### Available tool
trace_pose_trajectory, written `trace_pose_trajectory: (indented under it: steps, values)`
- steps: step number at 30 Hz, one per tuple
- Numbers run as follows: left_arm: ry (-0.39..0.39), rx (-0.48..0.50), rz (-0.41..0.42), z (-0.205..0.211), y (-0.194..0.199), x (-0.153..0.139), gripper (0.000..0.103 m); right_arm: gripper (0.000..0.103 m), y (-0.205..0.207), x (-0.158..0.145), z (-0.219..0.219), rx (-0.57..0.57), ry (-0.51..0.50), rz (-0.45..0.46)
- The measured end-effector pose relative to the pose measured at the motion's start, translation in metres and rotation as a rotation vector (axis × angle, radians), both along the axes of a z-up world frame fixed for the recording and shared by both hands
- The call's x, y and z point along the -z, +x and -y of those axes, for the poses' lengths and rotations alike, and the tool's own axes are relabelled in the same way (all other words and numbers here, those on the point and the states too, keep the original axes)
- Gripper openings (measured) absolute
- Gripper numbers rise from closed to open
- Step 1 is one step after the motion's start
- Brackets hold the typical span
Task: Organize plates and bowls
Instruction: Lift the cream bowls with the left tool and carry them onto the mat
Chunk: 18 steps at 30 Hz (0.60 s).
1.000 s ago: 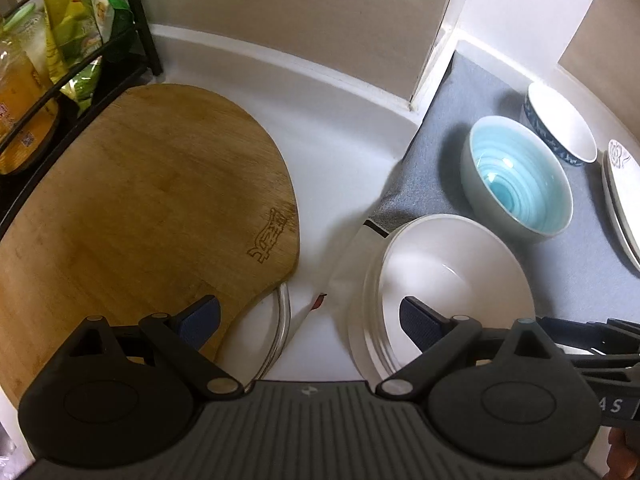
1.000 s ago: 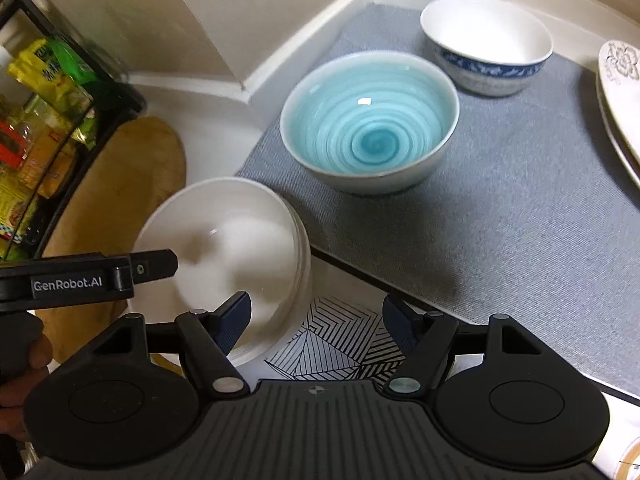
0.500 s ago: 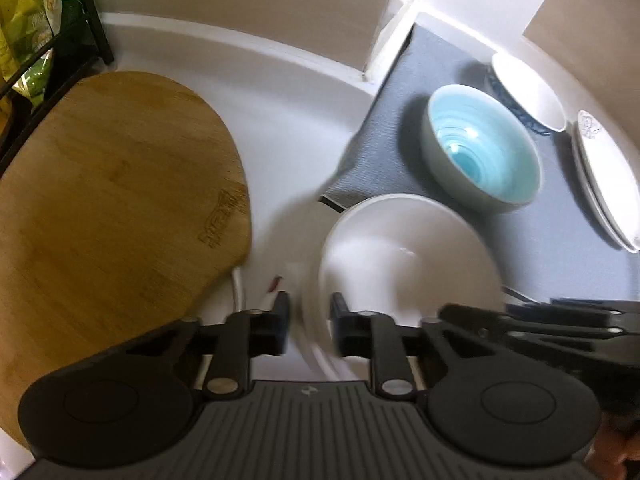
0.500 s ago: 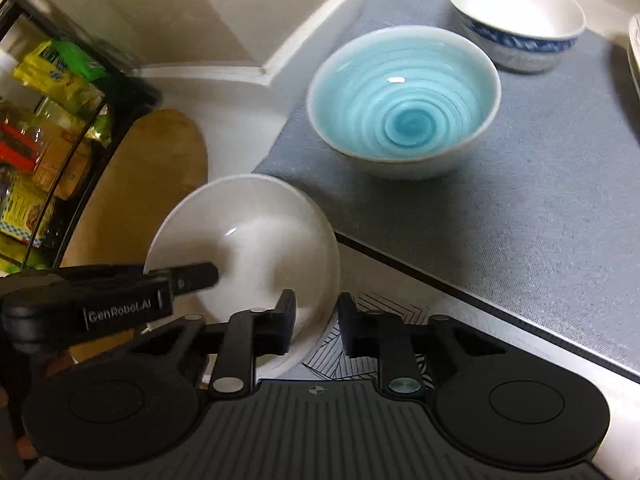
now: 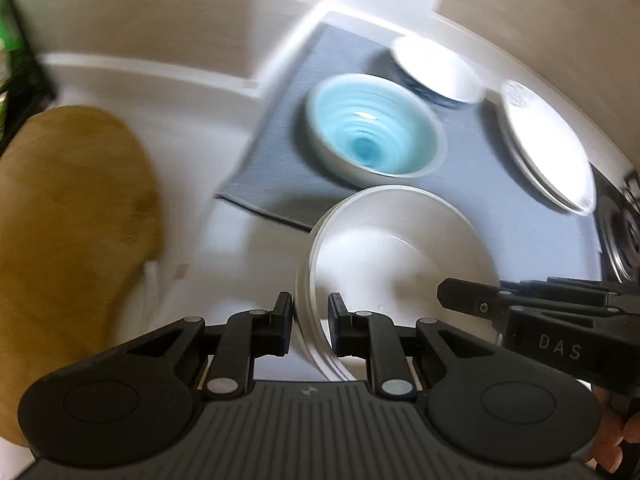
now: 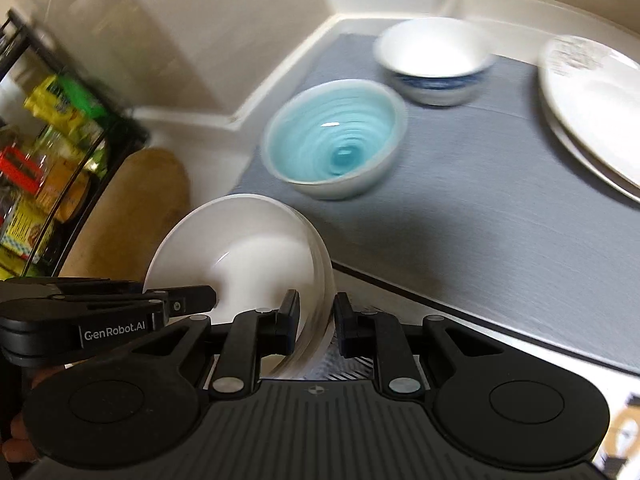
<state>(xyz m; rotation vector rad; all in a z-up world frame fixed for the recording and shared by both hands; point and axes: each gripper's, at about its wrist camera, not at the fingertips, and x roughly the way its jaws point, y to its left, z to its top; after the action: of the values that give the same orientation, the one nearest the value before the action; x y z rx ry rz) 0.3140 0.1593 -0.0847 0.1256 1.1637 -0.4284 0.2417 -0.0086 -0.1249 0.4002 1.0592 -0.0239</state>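
A stack of white bowls [image 5: 400, 256] is held between both grippers, lifted off the counter. My left gripper [image 5: 310, 326] is shut on its left rim. My right gripper [image 6: 316, 324] is shut on its right rim, and the stack shows in the right wrist view [image 6: 240, 240]. On the grey mat [image 6: 480, 208] stand a blue bowl [image 6: 334, 146], a white bowl with blue pattern [image 6: 434, 62] and a stack of white plates [image 6: 592, 104]. The blue bowl [image 5: 374, 136] and the plates [image 5: 544, 144] also show in the left wrist view.
A wooden cutting board [image 5: 68, 216] lies on the white counter at the left. A black wire rack with snack packs [image 6: 48, 152] stands at the far left. Walls close the back corner. A stove burner [image 5: 624, 232] is at the right edge.
Both grippers closed on the rims of the white bowl stack, then lifted it and carried it toward the grey mat. The view is blurred by motion.
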Motion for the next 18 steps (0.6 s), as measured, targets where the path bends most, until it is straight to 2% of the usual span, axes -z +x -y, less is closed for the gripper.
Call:
trace_pose_trajectory:
  steps: [9,13,18]
  values:
    - [-0.022,0.159,-0.011,0.071,-0.022,0.009,0.020,0.019,-0.058,-0.005,0.054,0.188,-0.028,0.021]
    - [-0.015,0.209,-0.016,0.098,-0.021,0.019,0.020,0.016,-0.069,-0.003,0.067,0.228,-0.093,0.035]
    - [-0.005,0.259,-0.039,0.116,-0.020,0.026,0.020,0.016,-0.075,0.004,0.081,0.300,-0.083,0.021]
